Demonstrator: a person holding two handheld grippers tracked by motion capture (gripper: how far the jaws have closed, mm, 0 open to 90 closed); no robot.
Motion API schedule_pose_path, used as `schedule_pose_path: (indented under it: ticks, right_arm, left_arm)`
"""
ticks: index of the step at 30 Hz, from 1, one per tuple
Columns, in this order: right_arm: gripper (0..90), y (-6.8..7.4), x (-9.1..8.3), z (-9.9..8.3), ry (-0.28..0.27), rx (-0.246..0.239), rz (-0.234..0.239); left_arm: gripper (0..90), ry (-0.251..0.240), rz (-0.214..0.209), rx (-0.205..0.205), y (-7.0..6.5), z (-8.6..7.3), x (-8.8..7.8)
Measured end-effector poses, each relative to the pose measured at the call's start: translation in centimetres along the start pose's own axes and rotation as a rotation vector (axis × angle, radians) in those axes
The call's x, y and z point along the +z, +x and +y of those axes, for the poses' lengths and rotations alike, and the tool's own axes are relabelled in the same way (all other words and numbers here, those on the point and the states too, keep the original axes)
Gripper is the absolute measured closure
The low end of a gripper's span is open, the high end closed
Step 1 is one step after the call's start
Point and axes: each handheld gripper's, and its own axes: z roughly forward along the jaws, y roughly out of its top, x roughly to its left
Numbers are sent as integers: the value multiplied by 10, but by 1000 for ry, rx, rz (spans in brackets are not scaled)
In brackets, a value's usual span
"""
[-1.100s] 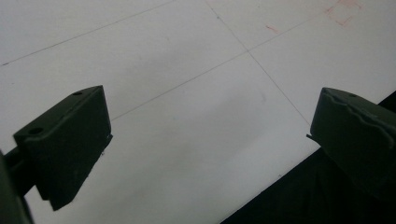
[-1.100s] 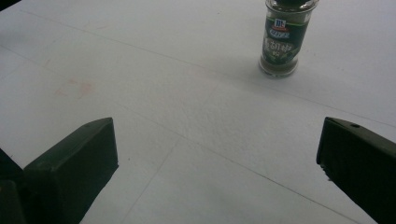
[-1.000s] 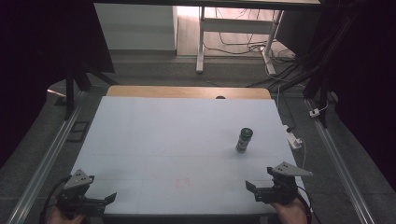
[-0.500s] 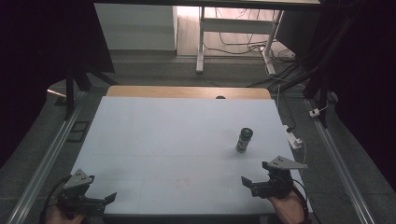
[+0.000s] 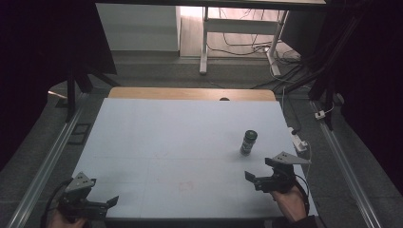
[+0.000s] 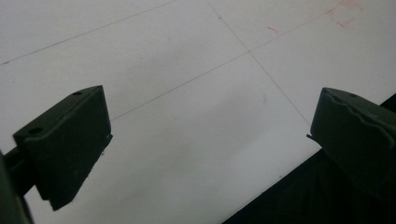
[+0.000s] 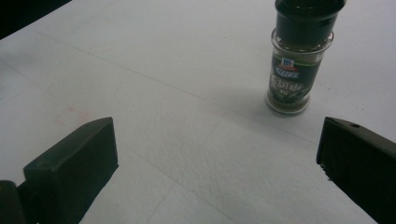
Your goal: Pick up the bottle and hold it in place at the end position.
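The white counter (image 5: 166, 156) carries a single item, so the job looks to be barely started: nothing has been gripped, lifted or shifted as far as I can see from how things lie. The right tool (image 5: 260, 177) hovers low over the counter's near right part, held in a hand (image 5: 289, 203) coming in from the near edge, with its jaws spread wide and nothing between them. A little ahead of that tool, slightly off its centre line towards its right jaw, stands the spice jar (image 5: 248, 141), upright, dark-capped, with a green label, and clearly apart from both jaws; in the right gripper view the spice jar (image 7: 295, 60) sits beyond the open gap, not inside it. I'd judge the reach to be the step in hand: the right tool needs to close the remaining stretch, bring the jar between its jaws around the glass body and only then squeeze. All of that is left to do, as is whatever comes after the pick. The left tool (image 5: 95, 205) waits at the near left corner of the counter, well apart from the jar, its jaws likewise gaping and empty over bare white surface and the counter's edge; it seems to have no part in things yet. Faint pencil lines and a small reddish mark (image 5: 186, 186) lie on the counter to the right tool's left.
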Motion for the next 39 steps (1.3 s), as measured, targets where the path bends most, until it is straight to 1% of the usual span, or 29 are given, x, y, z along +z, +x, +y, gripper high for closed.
schedule_pose_path:
  ticks: [6, 9, 14, 16, 17, 19, 26, 35, 39]
  right_arm:
    - [0, -9, 11, 5, 8, 8, -16]
    - [0, -13, 17, 8, 16, 17, -13]
    - [0, -20, 27, 12, 34, -3, -41]
    - [0, -22, 29, 13, 39, -3, -47]
    - [0, -26, 33, 15, 37, -4, -53]
    - [0, -29, 35, 17, 41, -2, -61]
    - [0, -38, 47, 25, 54, -4, -64]
    - [0, -50, 67, 33, 65, -2, -63]
    - [0, -55, 77, 34, 79, -24, -66]
  left_arm:
    - [0, 0, -1, 2, 0, 0, 0]
    - [0, -2, -3, 2, 0, 0, 0]
    - [0, -2, -5, 3, 0, 0, 0]
    - [0, -2, -6, 3, 0, 0, 0]
    - [0, -2, -7, 2, 1, 0, 0]
    - [0, -2, -7, 2, 1, 0, 0]
    - [0, 1, -8, 3, 1, 1, 1]
    - [0, 5, -7, 1, 1, 1, 1]
    - [0, 5, -8, 0, 1, 1, 1]
